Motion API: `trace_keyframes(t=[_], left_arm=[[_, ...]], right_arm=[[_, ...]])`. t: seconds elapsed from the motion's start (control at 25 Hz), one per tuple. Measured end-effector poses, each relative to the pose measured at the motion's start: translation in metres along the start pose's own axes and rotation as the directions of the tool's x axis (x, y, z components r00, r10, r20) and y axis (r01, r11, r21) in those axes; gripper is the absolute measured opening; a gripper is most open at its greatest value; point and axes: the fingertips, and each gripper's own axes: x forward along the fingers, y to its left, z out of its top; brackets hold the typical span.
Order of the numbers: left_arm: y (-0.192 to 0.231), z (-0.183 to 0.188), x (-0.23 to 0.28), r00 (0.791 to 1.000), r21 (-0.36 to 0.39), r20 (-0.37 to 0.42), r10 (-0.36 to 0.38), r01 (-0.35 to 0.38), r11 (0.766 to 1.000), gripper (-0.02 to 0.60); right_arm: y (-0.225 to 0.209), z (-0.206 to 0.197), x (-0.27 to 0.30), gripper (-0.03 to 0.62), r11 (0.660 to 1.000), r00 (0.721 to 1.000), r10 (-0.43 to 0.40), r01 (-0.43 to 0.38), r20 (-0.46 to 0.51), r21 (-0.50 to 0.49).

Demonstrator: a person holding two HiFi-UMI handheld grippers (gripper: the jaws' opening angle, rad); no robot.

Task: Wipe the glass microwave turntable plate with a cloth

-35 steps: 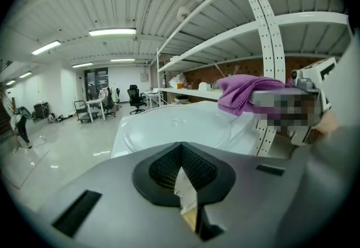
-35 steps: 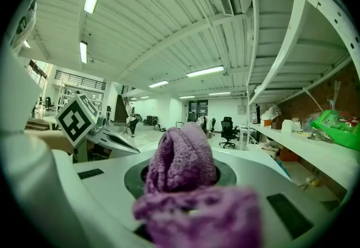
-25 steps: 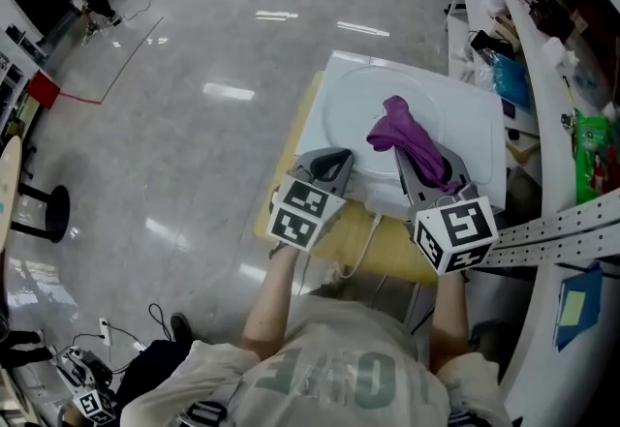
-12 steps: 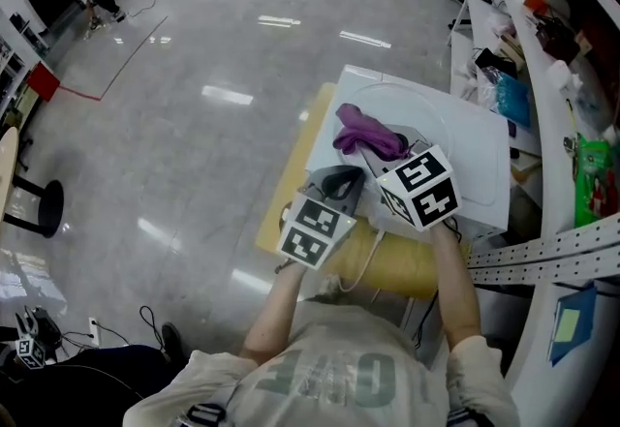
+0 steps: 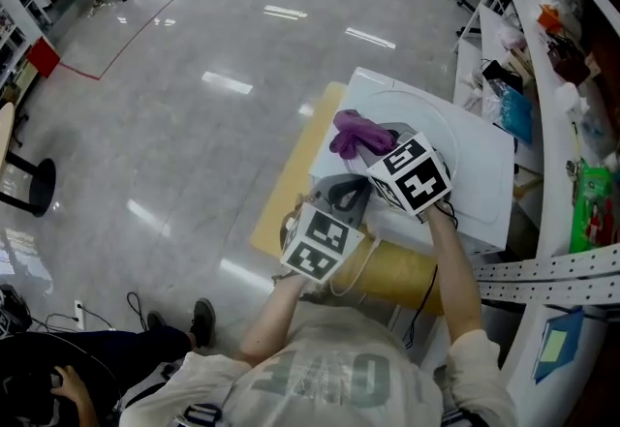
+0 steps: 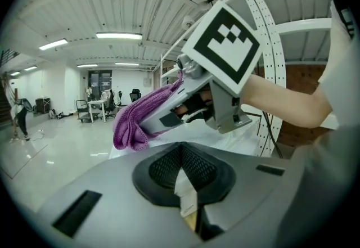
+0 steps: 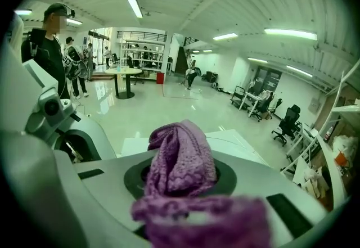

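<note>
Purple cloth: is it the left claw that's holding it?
No, the cloth is bunched up between the jaws of the right claw, as the right gripper view shows.

The plate (image 5: 457,152) lies on the bench (image 5: 489,185), centre-right in the head view. The cloth (image 5: 356,135) sits over the plate's left rim, between the fingers of the right gripper (image 5: 373,152). The left gripper (image 5: 349,186) is just lower left, at the bench's near edge. Shelves (image 5: 572,76) line the frame's right.
</note>
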Motion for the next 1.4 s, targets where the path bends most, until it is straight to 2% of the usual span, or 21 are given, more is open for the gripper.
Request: trace_keyframes(t=[0.12, 0.28, 0.92, 1.16, 1.4], left_arm=[[0.000, -0.001, 0.000, 1.000, -0.010, -0.006, -0.004, 0.004, 1.000, 0.000], [-0.001, 0.001, 0.000, 1.000, 0.015, -0.002, 0.007, -0.007, 1.000, 0.000], [0.000, 0.001, -0.002, 0.999, 0.021, -0.031, 0.044, -0.043, 0.999, 0.000], [0.000, 0.000, -0.002, 0.998, 0.023, -0.034, 0.045, -0.044, 0.999, 0.000], [0.001, 0.001, -0.003, 0.998, 0.044, -0.038, 0.052, -0.050, 0.998, 0.000]], right_arm=[[-0.009, 0.002, 0.008, 0.057, 1.000, 1.000, -0.001, 0.001, -0.022, -0.012], [-0.026, 0.004, 0.017, 0.057, 1.000, 0.999, -0.022, 0.022, -0.028, -0.005], [-0.097, -0.015, 0.013, 0.057, 0.974, 0.972, -0.217, 0.222, -0.087, 0.047], [-0.122, -0.036, -0.004, 0.057, 0.951, 0.952, -0.282, 0.293, -0.117, 0.097], [-0.140, -0.065, -0.033, 0.057, 0.916, 0.917, -0.362, 0.383, -0.166, 0.120]])
